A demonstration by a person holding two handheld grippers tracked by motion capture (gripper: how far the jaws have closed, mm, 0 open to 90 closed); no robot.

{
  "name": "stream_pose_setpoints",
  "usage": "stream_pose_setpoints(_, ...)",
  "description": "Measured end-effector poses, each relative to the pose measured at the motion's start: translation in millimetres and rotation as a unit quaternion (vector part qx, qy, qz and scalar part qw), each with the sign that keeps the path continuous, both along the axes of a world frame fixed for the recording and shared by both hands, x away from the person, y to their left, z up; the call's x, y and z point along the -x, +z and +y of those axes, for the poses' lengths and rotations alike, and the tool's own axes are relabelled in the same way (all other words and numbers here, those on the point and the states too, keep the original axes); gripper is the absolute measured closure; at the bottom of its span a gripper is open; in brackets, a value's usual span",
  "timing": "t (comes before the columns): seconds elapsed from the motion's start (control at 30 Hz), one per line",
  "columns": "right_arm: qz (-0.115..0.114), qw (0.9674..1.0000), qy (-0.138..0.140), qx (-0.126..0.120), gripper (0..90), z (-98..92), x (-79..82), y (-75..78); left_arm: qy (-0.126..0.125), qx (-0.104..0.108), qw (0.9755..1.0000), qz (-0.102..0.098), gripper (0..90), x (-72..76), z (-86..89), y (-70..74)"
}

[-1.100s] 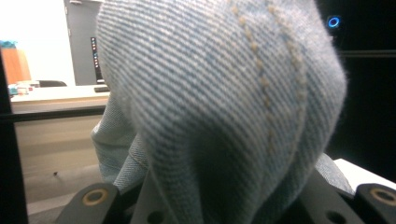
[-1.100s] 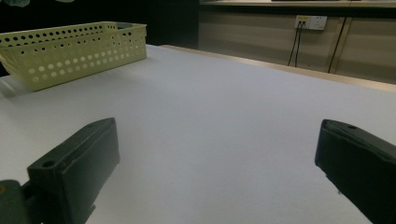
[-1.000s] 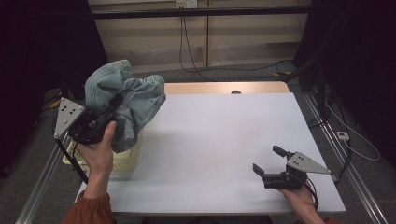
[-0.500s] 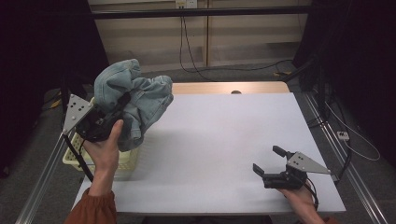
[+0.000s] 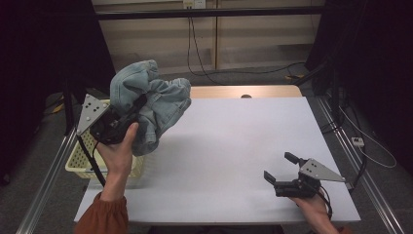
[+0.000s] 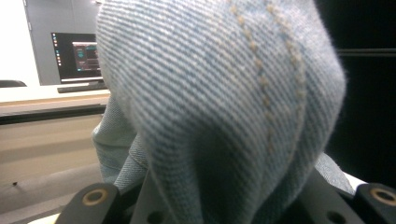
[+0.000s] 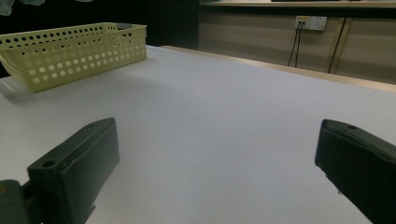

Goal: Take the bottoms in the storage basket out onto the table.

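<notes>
Left gripper (image 5: 139, 105) is raised above the worktop's (image 5: 234, 146) left edge, jaws clamped on a bunched light-blue denim garment (image 5: 151, 105). Denim hangs in the air, clear of the surface, partly over the yellow perforated basket (image 5: 83, 158) and partly over the worktop just inside the left edge. In the left gripper view the denim (image 6: 224, 102) bulges up between the jaws and covers them; twill weave and a double line of tan stitching are visible. Left hand (image 5: 119, 151) wraps the gripper body from below, rust-orange sleeve (image 5: 100, 219) at the near edge.

Basket sits at the worktop's near-left corner, overhanging the left edge a bit. In the right gripper view the basket (image 7: 70, 53) is off to the far left, upright; contents not visible from that angle.

Right gripper (image 5: 282, 168) is low near the near-right corner, jaws wide apart, holding nothing. Cannot tell if it touches the surface. Right gripper view: both jaws spread with bare white worktop (image 7: 224, 116) between them. Right hand (image 5: 311, 207) grips it from the near edge.

Wall socket with two cables (image 7: 310, 22) behind the far edge.
</notes>
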State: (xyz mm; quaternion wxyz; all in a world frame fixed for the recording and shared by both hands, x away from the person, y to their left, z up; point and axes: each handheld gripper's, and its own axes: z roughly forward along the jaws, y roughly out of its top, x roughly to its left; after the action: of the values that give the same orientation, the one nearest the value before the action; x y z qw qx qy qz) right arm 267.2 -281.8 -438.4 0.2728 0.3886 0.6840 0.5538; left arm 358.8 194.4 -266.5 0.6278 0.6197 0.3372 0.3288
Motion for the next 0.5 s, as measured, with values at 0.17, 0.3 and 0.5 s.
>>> stream_pose_setpoints(0.17, 0.0, 1.0, 0.0, 0.0, 0.0, 0.0, 0.0, -0.1, -0.006, 0.001, 1.0, 0.004, 74.4, -0.9, -4.7, -0.4)
stream_pose_setpoints(0.3, 0.0, 1.0, 0.001, 0.0, 0.0, 0.3, 0.0, -0.1, -0.014, -0.005, 0.9998, 0.009, 74.4, -1.2, -8.0, -1.8)
stream_pose_setpoints(0.5, 0.001, 1.0, 0.001, 0.002, 0.0, 0.4, 0.0, -0.2, -0.022, -0.012, 0.9997, 0.009, 74.4, -3.0, -14.7, -1.3)
